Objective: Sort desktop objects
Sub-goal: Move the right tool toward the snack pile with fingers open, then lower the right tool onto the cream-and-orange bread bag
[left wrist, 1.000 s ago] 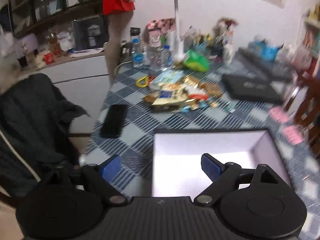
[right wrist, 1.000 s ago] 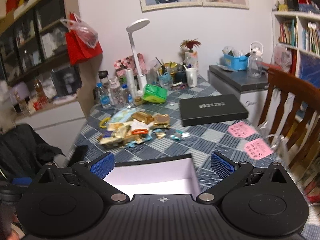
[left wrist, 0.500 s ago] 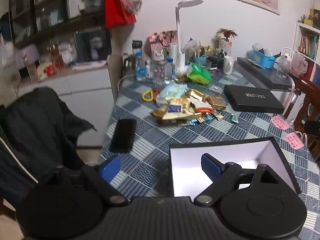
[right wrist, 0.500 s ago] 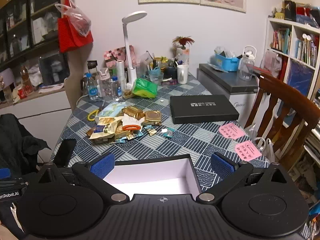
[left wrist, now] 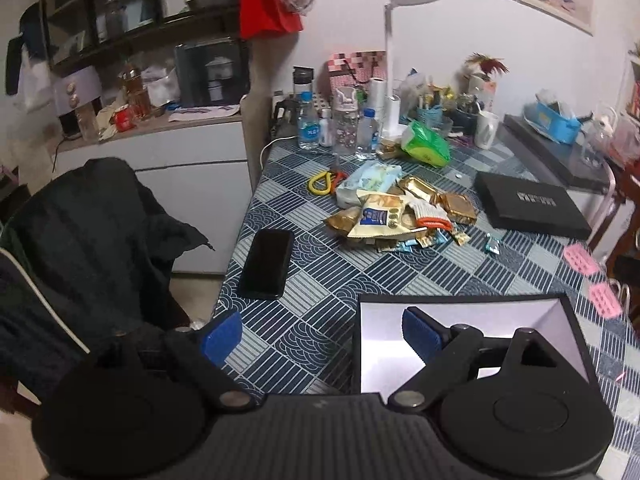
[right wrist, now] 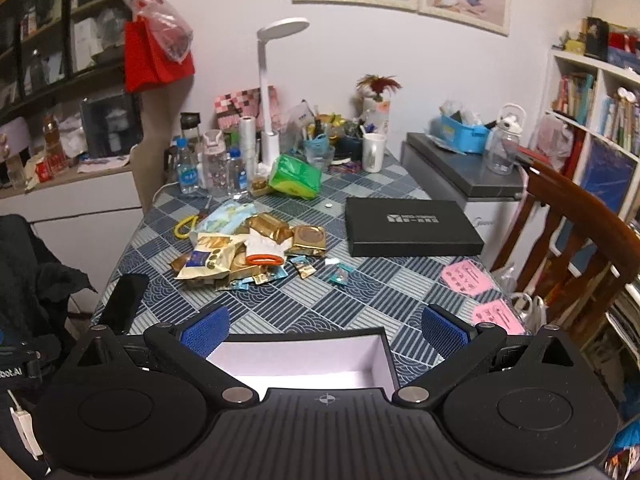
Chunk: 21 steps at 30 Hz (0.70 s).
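A pile of snack packets (left wrist: 394, 216) (right wrist: 248, 254) lies mid-table on the blue patterned cloth. An open black box with a white inside (left wrist: 472, 344) (right wrist: 304, 364) sits at the near edge. My left gripper (left wrist: 320, 336) is open and empty, its right finger over the box's left part. My right gripper (right wrist: 324, 330) is open and empty, hovering over the box's far rim. A black phone (left wrist: 267, 262) (right wrist: 126, 302) lies at the table's left edge. A black box lid (left wrist: 530, 210) (right wrist: 412, 232) lies at the right.
Bottles (right wrist: 212, 168), a white desk lamp (right wrist: 272, 80), a green packet (right wrist: 294, 176) and cups stand at the table's back. Pink notes (right wrist: 466, 276) lie at the right edge. A wooden chair (right wrist: 576, 240) stands right; a chair with a dark jacket (left wrist: 88, 240) stands left.
The left gripper's view has swung left and steadied, so the box now sits further right under it. The right gripper's view has shifted slightly. Both stay open and empty.
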Each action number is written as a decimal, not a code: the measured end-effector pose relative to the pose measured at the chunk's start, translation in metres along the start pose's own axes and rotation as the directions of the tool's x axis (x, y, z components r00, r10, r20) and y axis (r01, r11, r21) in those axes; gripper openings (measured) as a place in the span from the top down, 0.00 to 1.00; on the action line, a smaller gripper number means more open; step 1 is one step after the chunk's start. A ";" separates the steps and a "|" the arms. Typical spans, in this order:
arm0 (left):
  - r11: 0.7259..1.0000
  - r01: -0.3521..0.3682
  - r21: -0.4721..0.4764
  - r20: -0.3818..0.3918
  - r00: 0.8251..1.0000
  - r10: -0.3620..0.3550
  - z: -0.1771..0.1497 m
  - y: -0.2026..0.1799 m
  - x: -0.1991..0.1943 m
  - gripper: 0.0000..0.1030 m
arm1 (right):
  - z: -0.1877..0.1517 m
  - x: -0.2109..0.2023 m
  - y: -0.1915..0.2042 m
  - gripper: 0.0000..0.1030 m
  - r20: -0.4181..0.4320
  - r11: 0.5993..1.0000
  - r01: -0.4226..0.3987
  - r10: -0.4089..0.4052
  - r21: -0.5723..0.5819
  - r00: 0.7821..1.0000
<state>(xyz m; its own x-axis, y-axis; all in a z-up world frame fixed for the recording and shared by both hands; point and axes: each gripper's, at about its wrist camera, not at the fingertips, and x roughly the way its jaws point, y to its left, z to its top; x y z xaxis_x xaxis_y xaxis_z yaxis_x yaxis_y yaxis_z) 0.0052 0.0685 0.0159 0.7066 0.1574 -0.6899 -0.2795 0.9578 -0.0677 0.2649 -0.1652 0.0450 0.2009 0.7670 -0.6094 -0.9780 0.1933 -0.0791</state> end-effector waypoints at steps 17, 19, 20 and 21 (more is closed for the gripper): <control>0.997 -0.074 -0.027 0.035 0.997 0.075 0.023 -0.001 0.016 0.00 | 0.054 0.036 0.001 0.00 0.021 0.990 -0.141 0.142 -0.027 0.990; 0.996 -0.081 -0.035 0.028 0.996 0.082 0.023 0.002 0.021 0.00 | 0.060 0.045 0.003 0.00 0.009 0.988 -0.155 0.155 -0.020 0.988; 0.996 -0.085 -0.039 0.025 0.996 0.086 0.023 0.004 0.023 0.00 | 0.063 0.050 0.004 0.00 0.001 0.987 -0.162 0.162 -0.015 0.987; 0.995 -0.088 -0.041 0.020 0.996 0.089 0.022 0.005 0.025 0.00 | 0.066 0.056 0.006 0.00 -0.007 0.986 -0.167 0.167 -0.010 0.986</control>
<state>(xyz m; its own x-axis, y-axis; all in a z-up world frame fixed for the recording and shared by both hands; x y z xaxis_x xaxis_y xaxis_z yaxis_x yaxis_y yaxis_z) 0.0361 0.0831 0.0143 0.6920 0.2470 -0.6784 -0.3672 0.9294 -0.0362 0.2742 -0.0809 0.0628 0.0343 0.7841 -0.6197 -0.9983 0.0564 0.0161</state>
